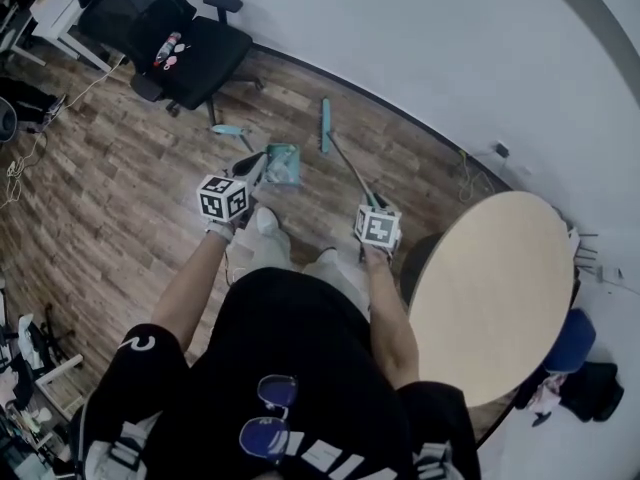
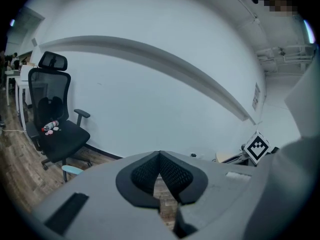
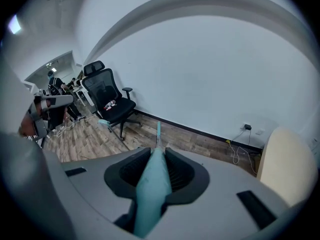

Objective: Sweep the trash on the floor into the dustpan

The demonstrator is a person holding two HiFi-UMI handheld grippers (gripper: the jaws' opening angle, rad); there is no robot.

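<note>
Looking down, the head view shows one dustpan [image 1: 282, 164] at the left gripper [image 1: 245, 174] and one broom [image 1: 326, 128], its head near the wall, held by the right gripper [image 1: 368, 206]. Bare floorboards lie left; one round table [image 1: 500, 298] crowds the right. The left gripper view shows its jaws closed, nipping a dark handle, with one office chair [image 2: 55, 129] beyond. The right gripper view shows jaws clamped on the broom's teal handle.

No readable word, brand or number anywhere; white lettering on the black short-sleeved shirt [image 1: 300, 358] cropped, beyond reading.
</note>
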